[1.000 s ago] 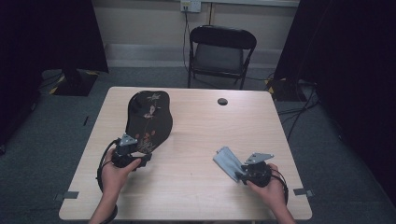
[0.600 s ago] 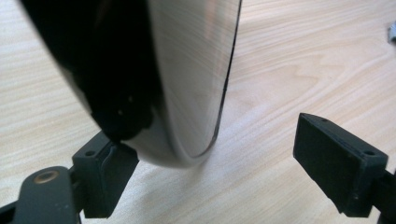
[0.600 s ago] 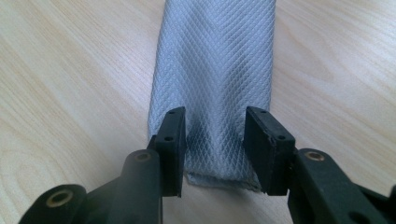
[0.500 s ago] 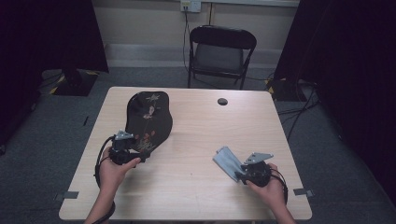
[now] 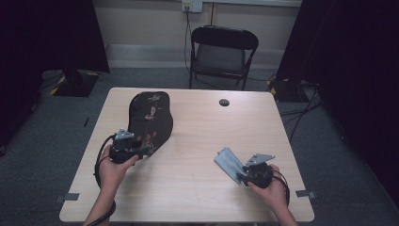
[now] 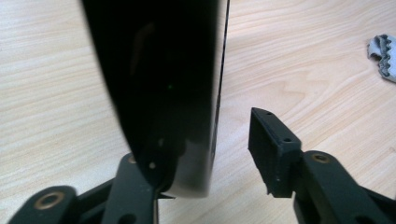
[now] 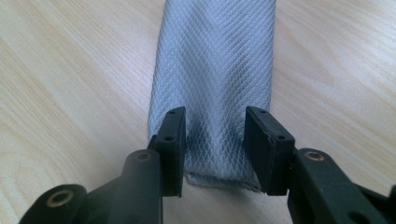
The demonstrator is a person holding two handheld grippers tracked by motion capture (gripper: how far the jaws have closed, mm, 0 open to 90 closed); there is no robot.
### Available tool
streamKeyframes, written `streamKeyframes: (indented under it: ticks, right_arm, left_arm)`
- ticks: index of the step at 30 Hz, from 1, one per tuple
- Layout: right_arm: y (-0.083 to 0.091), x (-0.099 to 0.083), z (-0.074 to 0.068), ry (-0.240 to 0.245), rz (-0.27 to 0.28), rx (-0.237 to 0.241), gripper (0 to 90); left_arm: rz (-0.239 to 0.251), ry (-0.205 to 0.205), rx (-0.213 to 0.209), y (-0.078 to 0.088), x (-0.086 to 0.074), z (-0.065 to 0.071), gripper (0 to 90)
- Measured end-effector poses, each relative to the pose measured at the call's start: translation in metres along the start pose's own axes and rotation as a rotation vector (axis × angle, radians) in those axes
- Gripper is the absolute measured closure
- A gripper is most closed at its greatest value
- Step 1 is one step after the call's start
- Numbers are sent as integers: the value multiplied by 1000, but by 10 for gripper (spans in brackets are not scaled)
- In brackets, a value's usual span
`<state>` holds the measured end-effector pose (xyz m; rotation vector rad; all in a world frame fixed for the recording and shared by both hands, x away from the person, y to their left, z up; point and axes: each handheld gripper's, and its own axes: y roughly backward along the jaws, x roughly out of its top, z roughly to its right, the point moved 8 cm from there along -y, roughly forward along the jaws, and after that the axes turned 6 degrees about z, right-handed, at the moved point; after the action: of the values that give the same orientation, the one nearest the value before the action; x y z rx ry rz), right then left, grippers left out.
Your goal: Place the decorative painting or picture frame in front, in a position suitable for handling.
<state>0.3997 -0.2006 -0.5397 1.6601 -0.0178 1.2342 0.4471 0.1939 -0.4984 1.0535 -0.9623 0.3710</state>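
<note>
While the right gripper (image 5: 241,175) sits where it was a second ago, the left gripper (image 5: 136,151) has slid a bit left and toward the person along the near end of the black pouch (image 5: 149,120). The left hand (image 5: 113,168) came with it. Pouch itself unmoved: lies flat on the wooden table (image 5: 197,136), left of centre, long axis running away from the person. Grey cloth (image 5: 228,163) also unmoved, right of the pouch and well apart from it, near the table's front edge.

Left gripper view: jaws spread. The pouch's near edge (image 6: 163,93) stands between them, against the left one, with a clear gap to the right one. A corner of the grey cloth (image 6: 384,55) shows far right.

Right gripper view: jaws part open, straddling the near end of the grey cloth (image 7: 217,70). Cloth is a folded strip with a diamond weave, lying flat. Cannot tell if the pads actually press it; looks loose.

Pouch has small pale and reddish marks on top, too small to read. No legible writing or brand anywhere.

Beyond the pouch: a small dark disc (image 5: 224,102) on the table's far side, and a black folding chair (image 5: 223,54) behind the table.
</note>
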Motion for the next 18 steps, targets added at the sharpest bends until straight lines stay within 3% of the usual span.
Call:
streamKeyframes:
  ticks: [5, 8, 13, 18]
  right_arm:
    - [0, 0, 0, -6, -1, 1, 593]
    - [0, 0, 0, -3, 1, 1, 593]
    - [0, 0, 0, -5, 3, 2, 593]
    - [0, 0, 0, -5, 2, -2, 594]
  left_arm:
    - [-3, 26, -13, -2, 0, 2, 720]
    - [-32, 45, -26, -3, -2, 4, 767]
    - [-39, 46, -18, -1, -2, 6, 788]
    - [-43, 40, -44, 1, -5, 12, 790]
